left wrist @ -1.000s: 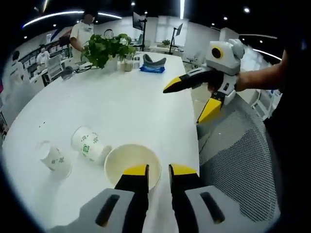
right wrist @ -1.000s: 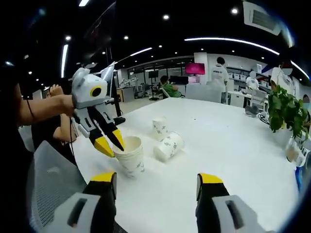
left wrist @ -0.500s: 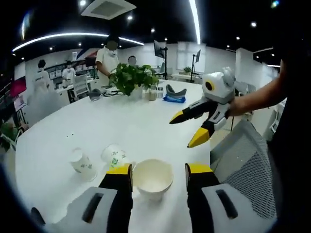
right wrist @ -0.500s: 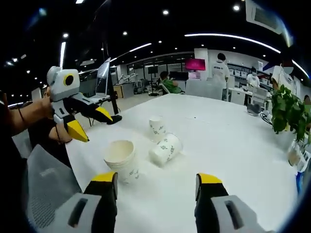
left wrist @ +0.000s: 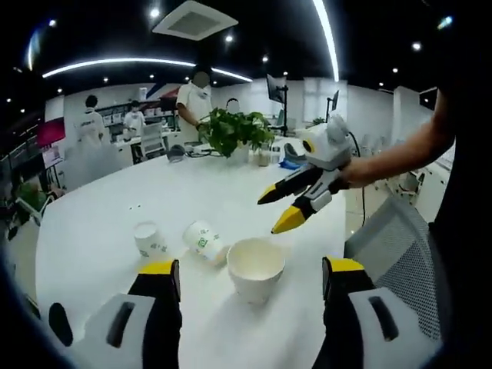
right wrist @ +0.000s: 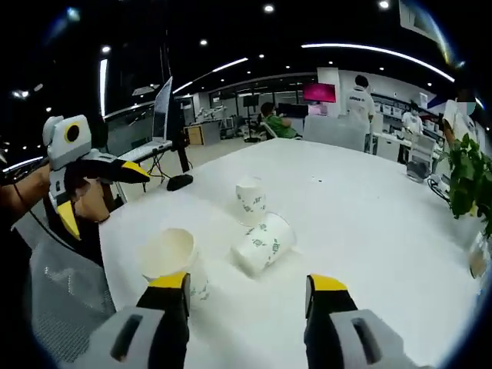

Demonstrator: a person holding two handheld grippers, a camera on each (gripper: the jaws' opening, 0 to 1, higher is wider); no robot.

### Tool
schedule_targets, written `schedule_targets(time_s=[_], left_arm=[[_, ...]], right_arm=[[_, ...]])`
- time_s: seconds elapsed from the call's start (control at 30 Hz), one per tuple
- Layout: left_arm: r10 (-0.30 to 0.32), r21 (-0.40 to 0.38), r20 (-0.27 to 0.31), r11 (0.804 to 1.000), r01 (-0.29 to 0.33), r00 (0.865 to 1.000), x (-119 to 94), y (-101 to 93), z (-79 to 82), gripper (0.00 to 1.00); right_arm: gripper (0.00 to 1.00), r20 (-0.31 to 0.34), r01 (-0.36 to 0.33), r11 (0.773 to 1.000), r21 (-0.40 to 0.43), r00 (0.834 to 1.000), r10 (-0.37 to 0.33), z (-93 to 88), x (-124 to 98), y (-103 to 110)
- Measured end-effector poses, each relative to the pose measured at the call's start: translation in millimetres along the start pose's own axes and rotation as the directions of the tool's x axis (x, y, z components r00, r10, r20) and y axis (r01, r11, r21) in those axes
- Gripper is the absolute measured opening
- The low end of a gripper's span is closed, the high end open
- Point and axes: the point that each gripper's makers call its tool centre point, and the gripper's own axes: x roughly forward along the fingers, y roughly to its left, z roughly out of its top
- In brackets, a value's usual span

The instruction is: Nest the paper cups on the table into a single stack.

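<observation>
Toppled cup [right wrist: 262,244] lies on the bench [right wrist: 369,231], long axis slanting ahead of the right gripper [right wrist: 247,283], nearer it than the left gripper [left wrist: 249,275]; both jaws spread, empty.

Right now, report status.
Left gripper open, right gripper open, both empty. Upright stack; tipped cup, standing cup apart. Nothing in the way.

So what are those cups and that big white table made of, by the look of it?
The cups look like paper: matte white walls with small green printed marks, seen on the upright cup, the tipped cup and the near stack. The table has a smooth white top with a faint sheen, perhaps laminate or painted board; I can't tell which.
</observation>
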Motion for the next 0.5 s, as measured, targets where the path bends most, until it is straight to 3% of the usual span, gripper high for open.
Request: schedule_targets(time_s=[0.3, 0.5], left_arm=[[0.048, -0.034, 0.040, 0.998, -0.046, 0.998, -10, 5.1, 1.3, 0.88], [0.070, -0.038, 0.041, 0.997, -0.068, 0.997, -17, 7.4, -3.0, 0.92]], right_arm=[[0.59, -0.014, -0.009, 1.000, 0.025, 1.000, 0.009, 12.4, 26, -8], [0.58, -0.043, -0.007, 1.000, 0.021, 0.999, 0.008, 10.8, 45, -14]])
